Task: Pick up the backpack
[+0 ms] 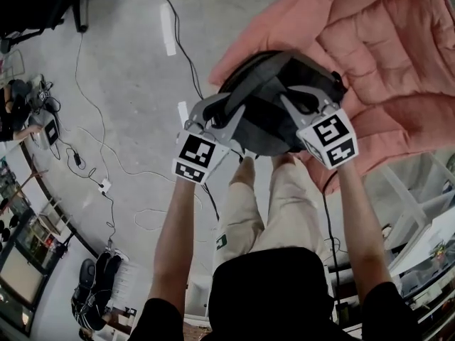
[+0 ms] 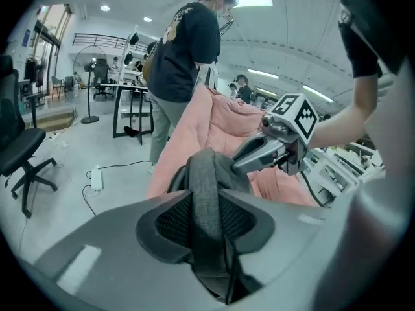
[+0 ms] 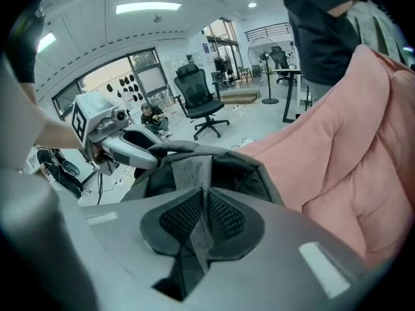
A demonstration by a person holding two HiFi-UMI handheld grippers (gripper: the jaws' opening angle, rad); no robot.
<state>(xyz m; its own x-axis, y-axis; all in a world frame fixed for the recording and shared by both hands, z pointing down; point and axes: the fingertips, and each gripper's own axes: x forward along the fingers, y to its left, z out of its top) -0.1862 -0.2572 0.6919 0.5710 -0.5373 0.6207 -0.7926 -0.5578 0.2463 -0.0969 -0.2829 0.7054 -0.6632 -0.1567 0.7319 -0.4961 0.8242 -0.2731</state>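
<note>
Straps are what this lift hangs on, and both are already caught. The left tongs are clamped on a broad shoulder strap, which fills the gap between them. The right tongs are nearly together, pinching a much thinner webbing strip.

The backpack sits at the near edge of a pink quilt, right in front of the person's knees and partly out over the bare floor. I cannot tell whether its bottom rests on the quilt or hangs clear.

To my eye the lift goes best with both hands rising together and level. The bag is soft and will sag toward whichever side lags. The thin strip on the right is probably the weaker hold, since it could slide through edge-on, so that grip wants to stay firm and the pull steady, without jerks. It would also help to bring the bag straight up, so it does not drag the quilt along.

The backpack is a dark, rounded, slumping shape of grey-black fabric. The wide strap is a coarse, heathered grey weave that looks padded, while the narrow strip is flat and paler. The pads facing them are dark with a fine mesh pattern and look rubbery. The quilt is puffy, stitched into soft panels, and matte.
</note>
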